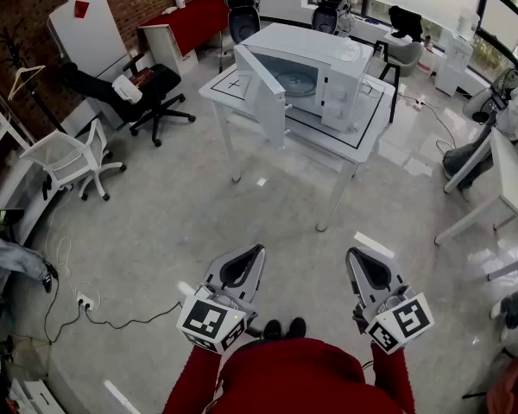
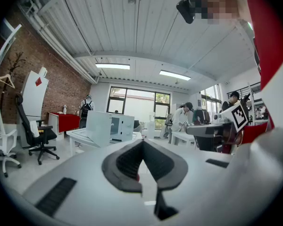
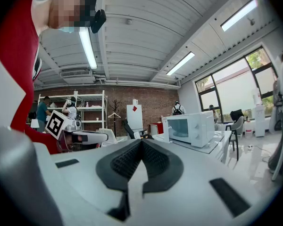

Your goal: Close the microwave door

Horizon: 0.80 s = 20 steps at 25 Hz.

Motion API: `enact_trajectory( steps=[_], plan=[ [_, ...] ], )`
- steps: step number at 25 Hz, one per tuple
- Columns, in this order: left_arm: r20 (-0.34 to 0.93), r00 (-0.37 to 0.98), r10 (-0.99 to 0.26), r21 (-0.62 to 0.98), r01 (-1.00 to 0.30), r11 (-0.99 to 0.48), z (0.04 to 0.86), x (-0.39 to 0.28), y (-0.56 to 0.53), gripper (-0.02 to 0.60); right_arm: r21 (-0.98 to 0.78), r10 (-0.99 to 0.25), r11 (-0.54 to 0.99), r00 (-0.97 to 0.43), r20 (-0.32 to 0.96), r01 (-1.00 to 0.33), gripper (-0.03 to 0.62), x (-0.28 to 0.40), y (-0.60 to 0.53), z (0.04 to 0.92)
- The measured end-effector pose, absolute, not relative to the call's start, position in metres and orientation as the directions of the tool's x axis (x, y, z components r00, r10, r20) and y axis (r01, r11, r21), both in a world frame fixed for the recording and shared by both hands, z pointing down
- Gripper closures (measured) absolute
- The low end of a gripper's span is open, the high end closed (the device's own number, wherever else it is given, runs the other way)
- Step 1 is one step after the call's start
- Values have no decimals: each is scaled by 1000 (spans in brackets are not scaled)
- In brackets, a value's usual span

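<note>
**Tool state.** The left gripper (image 2: 142,147) has its jaws pressed together with nothing between the pads. The right gripper (image 3: 141,144) is the same: jaws together and empty. In the head view both are held low in front of the person, side by side and well apart from the work.

**Task object.** The white microwave (image 1: 315,72) stands on a white table (image 1: 367,141) across a stretch of bare floor. Its door (image 1: 263,93) is swung wide open on the left-hand hinge, with the free edge pointing out toward the person. The cavity with its glass turntable (image 1: 295,80) is exposed. The control panel sits on the right side of the front.

**Step in hand.** Judged from this layout, this is the approach step. Neither gripper is near the door, and closing has not begun.

**Next move.**
1. Walk forward to the table's near side.
2. Bring one gripper, probably the left, to the outer face of the door near its free edge.
3. Push the door round toward the cavity until it seats.

Closed jaws serve well as a blunt pushing tip, so no grasp appears necessary.
</note>
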<state>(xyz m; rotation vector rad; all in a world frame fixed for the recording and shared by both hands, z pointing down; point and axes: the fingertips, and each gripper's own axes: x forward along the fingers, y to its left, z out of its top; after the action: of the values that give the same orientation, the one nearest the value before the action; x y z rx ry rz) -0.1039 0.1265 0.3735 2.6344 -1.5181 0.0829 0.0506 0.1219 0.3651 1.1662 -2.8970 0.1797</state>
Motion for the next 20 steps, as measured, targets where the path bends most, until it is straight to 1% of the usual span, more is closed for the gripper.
enact_trajectory(
  steps=[15, 20],
  plan=[
    [112, 512, -852, 64, -859, -508, 380, -99, 122, 571, -127, -680, 722, -732, 48, -680, 580, 53, 121, 369],
    [118, 508, -853, 76, -862, -502, 383, -99, 120, 571, -136, -676, 723, -734, 64, -677, 579, 55, 120, 375]
  ],
)
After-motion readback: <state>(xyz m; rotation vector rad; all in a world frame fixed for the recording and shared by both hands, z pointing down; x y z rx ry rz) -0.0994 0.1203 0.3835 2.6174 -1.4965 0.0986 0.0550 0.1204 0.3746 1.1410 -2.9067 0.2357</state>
